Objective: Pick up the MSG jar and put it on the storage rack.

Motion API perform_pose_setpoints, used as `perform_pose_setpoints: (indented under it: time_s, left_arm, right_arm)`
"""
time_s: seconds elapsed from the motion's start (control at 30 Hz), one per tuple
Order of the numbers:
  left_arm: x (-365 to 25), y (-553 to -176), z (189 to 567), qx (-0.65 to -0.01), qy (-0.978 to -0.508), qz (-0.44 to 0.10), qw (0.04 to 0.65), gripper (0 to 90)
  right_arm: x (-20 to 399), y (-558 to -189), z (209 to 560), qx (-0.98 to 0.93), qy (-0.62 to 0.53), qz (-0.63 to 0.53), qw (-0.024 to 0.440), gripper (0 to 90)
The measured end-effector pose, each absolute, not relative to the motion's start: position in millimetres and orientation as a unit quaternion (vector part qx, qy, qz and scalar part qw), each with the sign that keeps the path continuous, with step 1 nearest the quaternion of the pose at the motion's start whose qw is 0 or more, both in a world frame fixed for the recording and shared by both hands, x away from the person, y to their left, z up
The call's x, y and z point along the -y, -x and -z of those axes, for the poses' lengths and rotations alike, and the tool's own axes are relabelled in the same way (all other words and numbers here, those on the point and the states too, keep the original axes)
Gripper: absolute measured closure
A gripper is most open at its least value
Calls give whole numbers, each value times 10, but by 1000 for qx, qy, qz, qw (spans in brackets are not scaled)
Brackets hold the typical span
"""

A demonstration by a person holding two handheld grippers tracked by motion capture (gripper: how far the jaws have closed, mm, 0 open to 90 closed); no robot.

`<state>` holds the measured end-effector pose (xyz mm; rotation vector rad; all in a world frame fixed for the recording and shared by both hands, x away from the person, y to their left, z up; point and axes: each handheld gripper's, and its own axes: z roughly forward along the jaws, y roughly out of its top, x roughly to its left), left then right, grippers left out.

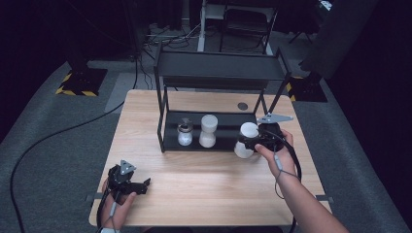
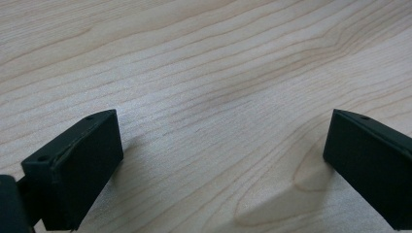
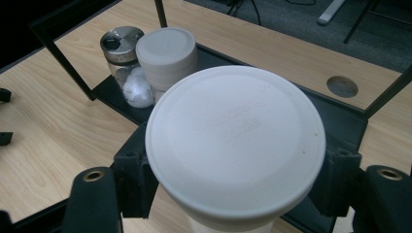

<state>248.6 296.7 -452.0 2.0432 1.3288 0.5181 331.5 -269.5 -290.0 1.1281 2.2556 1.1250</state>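
Right gripper view: right gripper [image 3: 233,194] clamps a white hourglass-shaped container [image 3: 235,141] below its lid, just off the black shelf rack [image 3: 340,121]; rigid, smooth, probably light, so that waist suits gripping; left gripper [image 2: 218,165] gapes wide, empty

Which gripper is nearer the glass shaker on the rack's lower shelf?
Right. The right gripper holds a white jar at the shelf's right end, past a second white jar from the shaker. The left gripper sits open at the table's near-left corner.
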Motion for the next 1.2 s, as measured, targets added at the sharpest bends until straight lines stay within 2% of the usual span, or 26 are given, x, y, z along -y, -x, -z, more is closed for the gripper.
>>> perform_pose_setpoints:
  time_s: [0.47,1.2]
  left_arm:
    - [-2963,-2486,4523,-506,-776,-198,320,3]
    - [-2954,-2473,4521,-509,-775,-198,319,3]
  right_arm:
    - [2639,-3560,2952,-795,-404,-405,202,327]
    - [2437,-4014,3215,-797,-425,-384,190,327]
